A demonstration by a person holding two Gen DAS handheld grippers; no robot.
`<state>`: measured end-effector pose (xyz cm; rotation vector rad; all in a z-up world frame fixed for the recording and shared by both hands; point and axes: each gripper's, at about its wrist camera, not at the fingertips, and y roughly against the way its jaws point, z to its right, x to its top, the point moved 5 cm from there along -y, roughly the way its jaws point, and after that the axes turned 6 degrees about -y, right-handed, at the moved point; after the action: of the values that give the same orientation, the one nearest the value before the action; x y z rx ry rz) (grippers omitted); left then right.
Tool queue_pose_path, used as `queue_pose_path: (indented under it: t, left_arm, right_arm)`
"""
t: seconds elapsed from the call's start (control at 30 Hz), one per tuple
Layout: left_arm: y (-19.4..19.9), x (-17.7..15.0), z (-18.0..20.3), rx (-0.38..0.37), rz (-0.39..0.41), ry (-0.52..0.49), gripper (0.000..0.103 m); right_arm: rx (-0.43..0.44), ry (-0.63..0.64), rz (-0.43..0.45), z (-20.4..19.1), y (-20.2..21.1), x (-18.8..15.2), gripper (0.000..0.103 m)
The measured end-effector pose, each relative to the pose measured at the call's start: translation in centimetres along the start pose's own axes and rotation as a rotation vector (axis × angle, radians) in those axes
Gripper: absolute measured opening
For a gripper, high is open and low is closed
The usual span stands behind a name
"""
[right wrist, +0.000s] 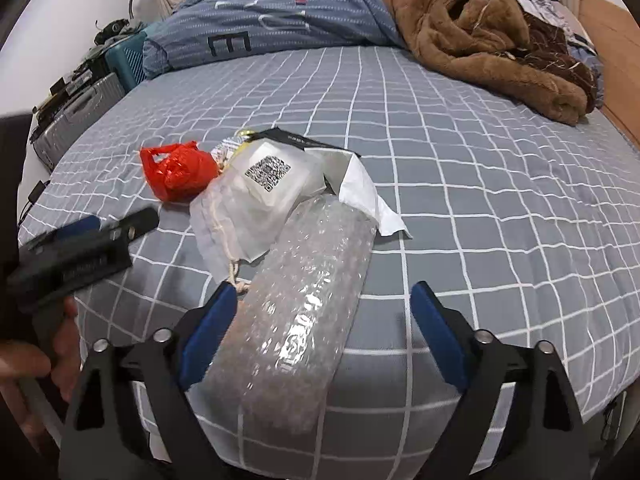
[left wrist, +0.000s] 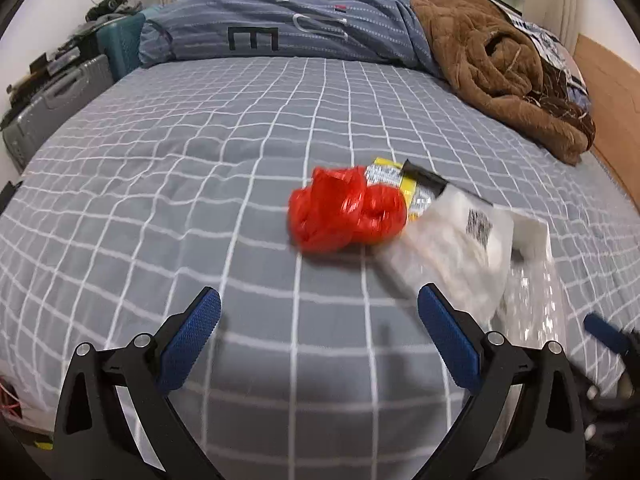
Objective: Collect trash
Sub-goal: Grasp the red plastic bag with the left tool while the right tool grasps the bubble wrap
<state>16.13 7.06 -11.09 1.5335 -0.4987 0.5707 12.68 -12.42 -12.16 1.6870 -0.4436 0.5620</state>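
A heap of trash lies on the grey checked bed sheet (right wrist: pixel 480 184). It holds a crumpled red plastic bag (left wrist: pixel 344 212) (right wrist: pixel 180 176), a yellow and silver wrapper (left wrist: pixel 400 184), a white drawstring pouch with a QR label (right wrist: pixel 260 200) (left wrist: pixel 452 248), a black packet (right wrist: pixel 304 142), white paper (right wrist: pixel 360 188) and a roll of bubble wrap (right wrist: pixel 308 300) (left wrist: pixel 532 300). My left gripper (left wrist: pixel 318 298) is open over bare sheet, just short of the red bag. My right gripper (right wrist: pixel 324 292) is open with the bubble wrap lying between its jaws; the right pad stands apart from it.
A brown fleece blanket (right wrist: pixel 500 40) and a blue-grey duvet (right wrist: pixel 280 12) are bunched at the far end of the bed. A grey suitcase (right wrist: pixel 76 116) and a teal crate (right wrist: pixel 128 60) stand beside the bed's left edge. A wooden board (right wrist: pixel 612 28) runs along the right.
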Motion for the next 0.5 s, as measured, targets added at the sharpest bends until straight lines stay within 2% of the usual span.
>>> queue_pose_path:
  t: [0.27,0.37,0.5]
  left_arm:
    - [-3.3,3.0,0.5,-0.012,-0.003,0.025,0.096]
    - [-4.1,3.6,0.7,-0.015,-0.006,0.028,0.095]
    - [-5.0,4.1,0.9,-0.027,-0.02,0.023,0.084]
  right_arm:
    - [0.018,-0.009,-0.051,0.3,-1.9,0.1,0.078]
    - [0.026,-0.005,-0.065,0.1,-2.4,0.1,0.069]
    - [0.043,0.002,-0.086,-0.3,-2.9,0.0,0.058]
